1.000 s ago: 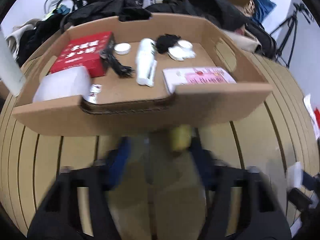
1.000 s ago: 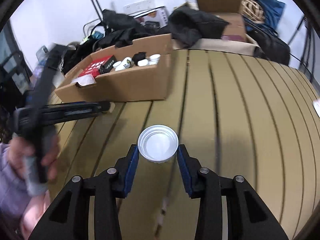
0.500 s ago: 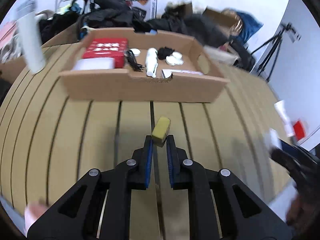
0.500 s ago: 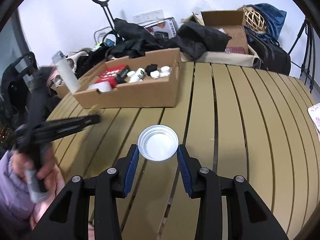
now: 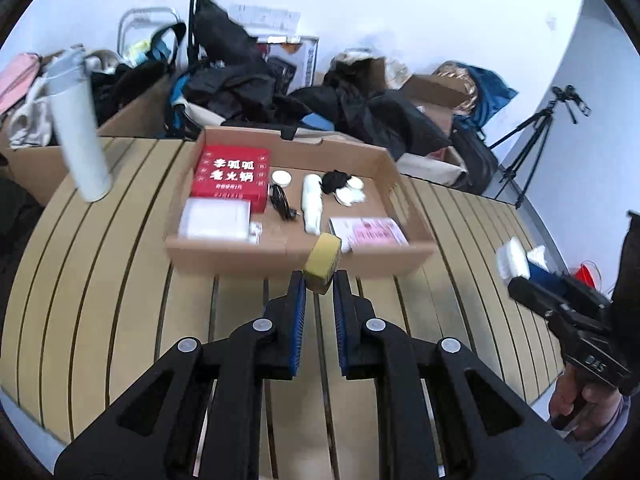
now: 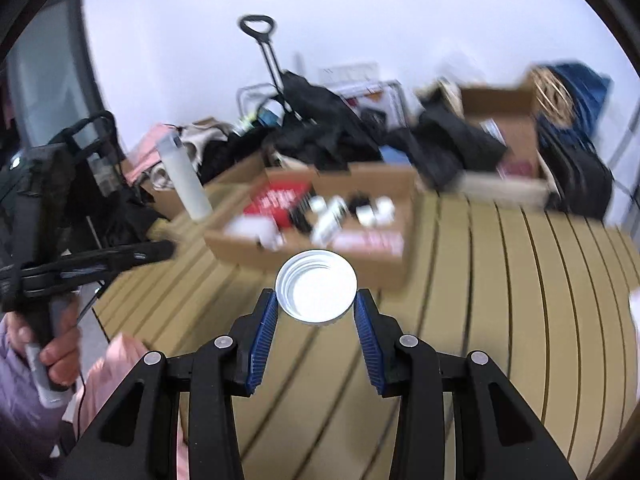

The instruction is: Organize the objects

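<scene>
Your left gripper (image 5: 320,280) hangs above the slatted bench (image 5: 120,280), its jaws clenched on a small yellow sponge block (image 5: 322,258) that juts out just short of the near wall of the shallow cardboard box (image 5: 224,256).

Inside that box, at 12 o'clock from the sponge block, lie a white bottle (image 5: 312,204), a red carton (image 5: 232,178) at 11 o'clock, a white packet (image 5: 214,220) in front of it, a black cable (image 5: 282,202), several small white caps (image 5: 352,192) beside a black wad, and a pink leaflet (image 5: 370,232) at 1 o'clock.

A tall white flask (image 5: 82,136) stands on the bench at 10 o'clock, well apart from the box.

Your right gripper (image 6: 316,304) grasps a round white lid (image 6: 316,286) by its rim, hollow side toward the camera, with the jaws pressed to either edge. The blurred box (image 6: 320,256) sits just beyond it at 12 o'clock, and your left hand (image 6: 52,356) with its tool shows at 9 o'clock.

A camera tripod (image 5: 532,140) stands past the bench at 2 o'clock in the left wrist view.
</scene>
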Tool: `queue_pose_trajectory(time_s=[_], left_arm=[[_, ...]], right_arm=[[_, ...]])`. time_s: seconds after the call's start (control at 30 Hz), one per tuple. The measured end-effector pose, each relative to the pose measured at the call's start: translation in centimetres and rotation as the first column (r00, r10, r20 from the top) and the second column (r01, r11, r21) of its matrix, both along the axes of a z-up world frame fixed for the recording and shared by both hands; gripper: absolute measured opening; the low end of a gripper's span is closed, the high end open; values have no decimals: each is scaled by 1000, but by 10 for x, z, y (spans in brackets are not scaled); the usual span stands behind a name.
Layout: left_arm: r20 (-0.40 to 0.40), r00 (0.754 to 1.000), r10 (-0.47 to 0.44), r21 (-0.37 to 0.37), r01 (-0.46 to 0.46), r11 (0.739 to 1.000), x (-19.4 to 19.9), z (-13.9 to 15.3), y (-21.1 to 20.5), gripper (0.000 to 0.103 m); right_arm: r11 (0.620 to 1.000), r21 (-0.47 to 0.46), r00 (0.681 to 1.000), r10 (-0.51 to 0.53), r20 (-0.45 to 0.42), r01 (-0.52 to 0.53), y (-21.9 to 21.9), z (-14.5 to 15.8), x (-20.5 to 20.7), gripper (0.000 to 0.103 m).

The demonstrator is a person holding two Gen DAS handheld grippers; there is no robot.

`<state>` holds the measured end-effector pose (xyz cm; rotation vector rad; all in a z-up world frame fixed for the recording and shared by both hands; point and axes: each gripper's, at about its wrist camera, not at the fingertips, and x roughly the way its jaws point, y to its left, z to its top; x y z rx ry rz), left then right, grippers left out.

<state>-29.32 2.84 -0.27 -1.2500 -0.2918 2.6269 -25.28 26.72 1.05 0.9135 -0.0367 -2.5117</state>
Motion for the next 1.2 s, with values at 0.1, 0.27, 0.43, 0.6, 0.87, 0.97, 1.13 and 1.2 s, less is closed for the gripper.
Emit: queue_pose_trajectory(time_s=[0.1,0.27,0.43,0.6,0.87,0.97,1.13,1.2], left_arm=[[62,998,-20,1,20,1000,-49,-16,6,10],[185,982,-47,-10,50,999,-102,-68,22,10],[194,979,-55,5,55,998,-115,-91,23,16],[102,991,-88,-62,94,994,-105,-63,20,61],[64,997,42,-198,-29,980,-95,9,-35,103],[62,990,123,-264,-103,959,-91,32,-55,103],[94,973,212,-221,-187,957,-67,57,-80,103],[103,974,201,-210,-176,962,-53,63,-79,103]], right_arm=[[1000,30,999,9,36,-10,-16,0,-65,43],[992,122,984,-51,173,30,-31,-45,-166,43],[961,266,952,-155,263,83,-36,-96,-220,43],[946,319,972,-130,194,63,-50,-89,-219,77],[986,145,982,-109,156,86,-26,-2,-202,78],[978,185,985,-117,127,93,-26,37,-189,81],[972,214,989,-116,91,94,-30,73,-154,82],[974,205,990,-113,83,94,-31,79,-139,82]])
